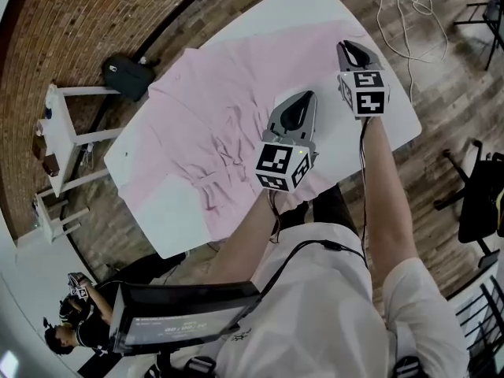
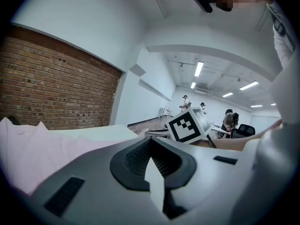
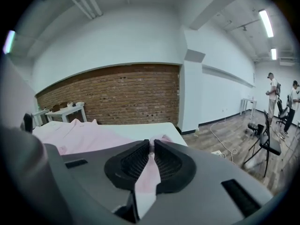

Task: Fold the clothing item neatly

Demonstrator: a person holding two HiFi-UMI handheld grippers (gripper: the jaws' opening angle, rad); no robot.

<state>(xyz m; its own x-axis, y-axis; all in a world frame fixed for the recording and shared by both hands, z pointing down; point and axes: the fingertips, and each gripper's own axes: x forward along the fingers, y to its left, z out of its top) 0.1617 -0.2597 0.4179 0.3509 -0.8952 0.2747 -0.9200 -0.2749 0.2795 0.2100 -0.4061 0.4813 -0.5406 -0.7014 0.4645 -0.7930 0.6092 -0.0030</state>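
Left gripper (image 2: pixel 150 142) and right gripper (image 3: pixel 151 142) are both clenching pink shirt (image 1: pixel 205 116) along tabletop's (image 1: pixel 276 18) near edge. Likely pinching two points for folding it over evenly.

An open office or lab (brick wall (image 3: pixel 112 95), office chair (image 1: pixel 482 203), ceiling strip lights (image 2: pixel 198 69)).

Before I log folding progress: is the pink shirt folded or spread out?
Spread out. The pink shirt lies open and wrinkled across the white table, no fold visible; the right hand-held gripper pinches its edge.
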